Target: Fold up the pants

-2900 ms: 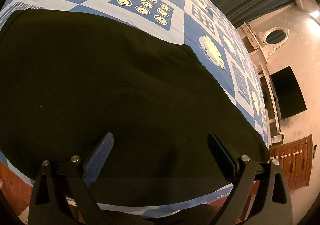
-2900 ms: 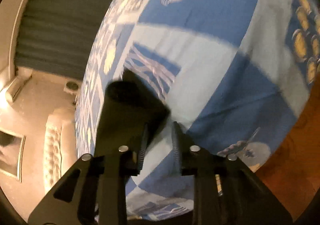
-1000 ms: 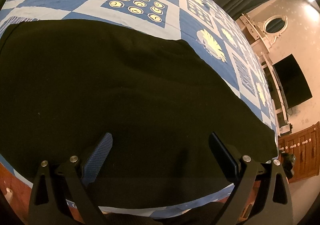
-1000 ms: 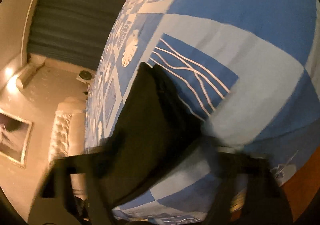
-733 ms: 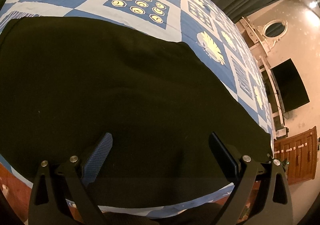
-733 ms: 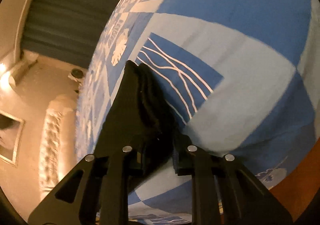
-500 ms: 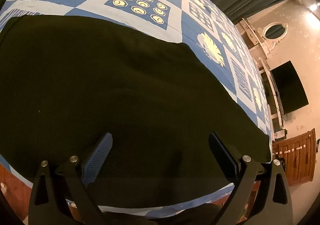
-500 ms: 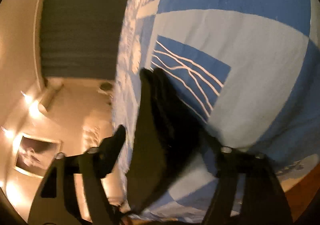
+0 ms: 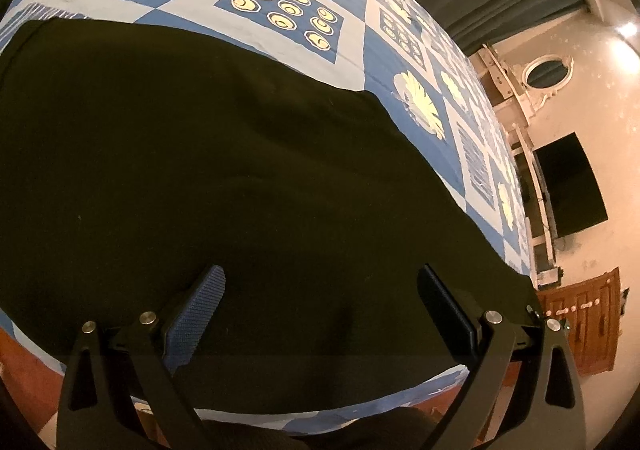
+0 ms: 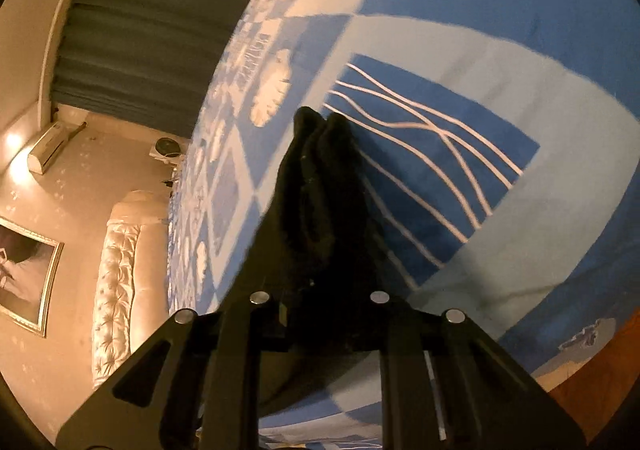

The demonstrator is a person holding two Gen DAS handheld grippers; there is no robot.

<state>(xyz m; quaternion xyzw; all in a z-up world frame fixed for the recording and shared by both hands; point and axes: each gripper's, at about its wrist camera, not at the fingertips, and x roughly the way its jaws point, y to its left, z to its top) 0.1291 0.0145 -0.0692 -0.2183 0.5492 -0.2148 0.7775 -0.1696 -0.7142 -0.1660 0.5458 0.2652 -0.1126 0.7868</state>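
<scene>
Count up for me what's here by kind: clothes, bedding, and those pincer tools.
Black pants: 1
Blue patterned bedspread: 1
Pincer tools: 2, the left gripper open above the pants, the right gripper pinching their bunched end
Total: 4

pants [image 9: 224, 185]: black, plain, no print. bedspread [image 9: 352, 45]: patchwork of deep blue and pale blue-grey squares; cream leaf motifs, one dark blue square of nine cream-yellow ringed ovals, another with wavy white lines [image 10: 432, 153]. left gripper [image 9: 320, 282]: black frame, one finger pad blue and textured, silver rivets. right gripper [image 10: 320, 290]: black, silver rivets. curtain [image 10: 152, 21]: dark grey-green, pleated. headboard [image 10: 116, 282]: cream, tufted. cabinet [image 9: 580, 326]: reddish-brown wood. walls warm beige.
</scene>
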